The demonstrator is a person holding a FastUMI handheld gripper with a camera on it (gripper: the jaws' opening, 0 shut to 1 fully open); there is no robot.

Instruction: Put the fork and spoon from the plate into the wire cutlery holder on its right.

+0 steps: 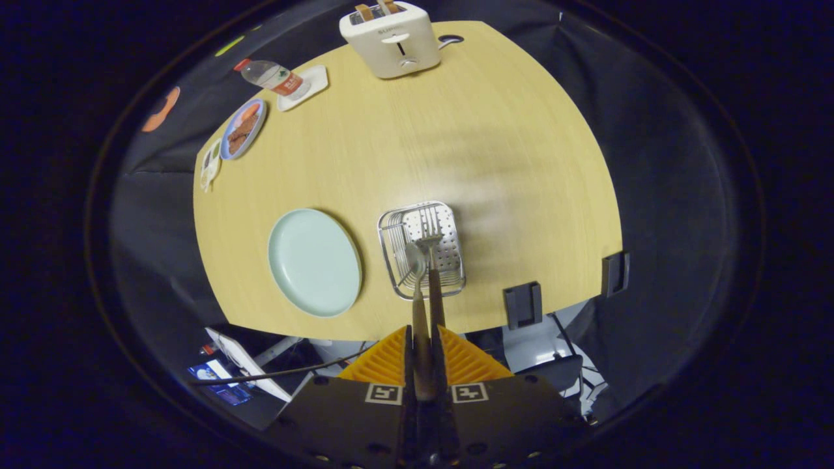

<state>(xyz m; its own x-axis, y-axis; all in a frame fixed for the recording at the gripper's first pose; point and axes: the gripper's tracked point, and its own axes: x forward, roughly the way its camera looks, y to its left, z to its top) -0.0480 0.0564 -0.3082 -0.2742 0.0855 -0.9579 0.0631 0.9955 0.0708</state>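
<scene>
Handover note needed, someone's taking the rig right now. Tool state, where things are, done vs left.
Tool: shut on the fork and spoon together, handles pinched between the fingers, heads pointing ahead.
Position: held high above the wire cutlery holder, cutlery heads over its opening.
Plate: cleared, left of the holder.
Done: both pieces picked off the plate and brought over the holder.
Left: lower them into the holder, open, pull back.

Recording booth: black cloth wall (pixel 664 163), staged wooden table (pixel 508 143)
</scene>
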